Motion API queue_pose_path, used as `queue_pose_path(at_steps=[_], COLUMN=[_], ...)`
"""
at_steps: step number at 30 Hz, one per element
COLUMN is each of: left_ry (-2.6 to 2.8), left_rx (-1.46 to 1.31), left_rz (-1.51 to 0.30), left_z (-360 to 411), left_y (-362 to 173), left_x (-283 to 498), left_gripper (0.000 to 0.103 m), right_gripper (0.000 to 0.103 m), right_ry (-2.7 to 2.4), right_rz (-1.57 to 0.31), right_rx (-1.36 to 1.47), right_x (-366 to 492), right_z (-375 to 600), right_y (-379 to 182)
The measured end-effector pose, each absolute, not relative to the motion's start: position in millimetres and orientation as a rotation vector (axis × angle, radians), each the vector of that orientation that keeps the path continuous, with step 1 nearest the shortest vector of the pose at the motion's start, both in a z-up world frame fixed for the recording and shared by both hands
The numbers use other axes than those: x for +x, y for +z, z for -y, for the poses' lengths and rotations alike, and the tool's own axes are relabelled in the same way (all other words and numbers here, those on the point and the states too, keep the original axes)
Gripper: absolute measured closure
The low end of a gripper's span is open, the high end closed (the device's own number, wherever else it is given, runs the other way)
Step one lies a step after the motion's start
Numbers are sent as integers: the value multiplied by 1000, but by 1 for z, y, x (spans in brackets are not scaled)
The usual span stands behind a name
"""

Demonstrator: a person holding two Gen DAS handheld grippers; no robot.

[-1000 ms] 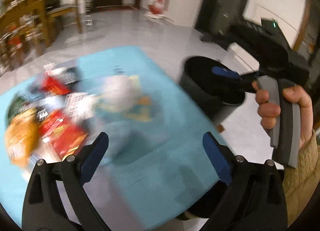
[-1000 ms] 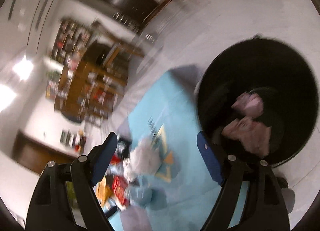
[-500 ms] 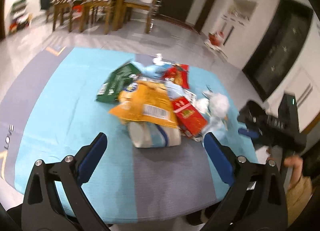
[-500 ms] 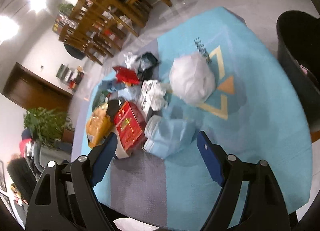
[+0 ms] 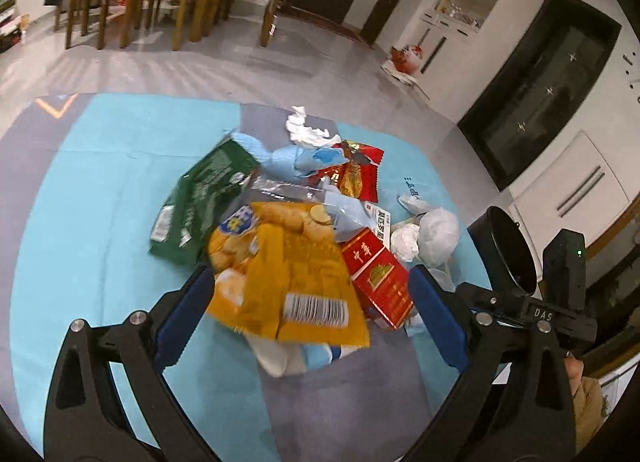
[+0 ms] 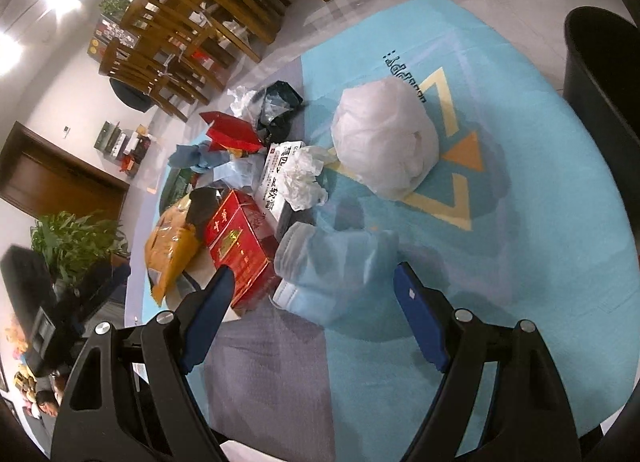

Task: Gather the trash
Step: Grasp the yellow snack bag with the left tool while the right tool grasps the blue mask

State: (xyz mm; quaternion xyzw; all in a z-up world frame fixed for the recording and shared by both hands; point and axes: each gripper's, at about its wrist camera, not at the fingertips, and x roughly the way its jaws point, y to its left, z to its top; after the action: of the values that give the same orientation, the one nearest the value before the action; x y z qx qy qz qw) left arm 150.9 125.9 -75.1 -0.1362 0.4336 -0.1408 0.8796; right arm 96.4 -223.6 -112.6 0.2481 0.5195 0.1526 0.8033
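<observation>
Left gripper [image 5: 310, 318] wide open, empty, over yellow snack bag [image 5: 288, 278]; right gripper [image 6: 316, 320] likewise over blue mask [image 6: 332, 262]; overlapping trash risks dragging neighbours.

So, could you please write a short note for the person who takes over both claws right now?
Left claw: open, empty, over the yellow snack bag.
Right claw: open, empty, over the pale blue bundle.
Trash lies piled on the blue mat: red carton, green bag, white plastic bag, crumpled tissue, red wrapper.
Black bin stands beside the mat; its contents are not visible.
Left: nearly the whole pile, piece by piece, into the bin.
</observation>
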Motion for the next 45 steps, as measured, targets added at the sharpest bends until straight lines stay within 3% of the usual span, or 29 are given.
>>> queue_pose_path(at_steps=[6,8,10,16,21,23,29,33,45], left_ry=[-277,-271,-253,-256,-247,-245,-254,-238,-313], left_rx=[-288,-298,-280,-279,-218,-198,-185,-224,-360], left_rz=[-948,-963,-979,-1006,-1003,-1002,-974,-915,-798], left_z=[-119,-120,-118,-121,-115,-112,-105,-114,-134], left_y=[-90,-93,-97,-101,-102,-103,-99,-84,-42], left_x=[170,173,174,173,168,167,157,148,116], left_gripper=[11,31,44,76,81,88,91,92,92], right_gripper=[23,23,23,29,49,56,81,87,87], right_ry=[282,273,271,284,274,269,273,270,298], right_rz=[-1149,-1168,-1182,-1179,-1177,-1176,-1153,-1093,-953], right_rx=[512,510,497,450,431,421,414,420,452], right_x=[109,112,114,112,110,108,103,94,76], right_z=[216,213,210,202,203,205,205,212,238], right_y=[-124,-129,-132,-129,-129,-130,-126,-114,-73])
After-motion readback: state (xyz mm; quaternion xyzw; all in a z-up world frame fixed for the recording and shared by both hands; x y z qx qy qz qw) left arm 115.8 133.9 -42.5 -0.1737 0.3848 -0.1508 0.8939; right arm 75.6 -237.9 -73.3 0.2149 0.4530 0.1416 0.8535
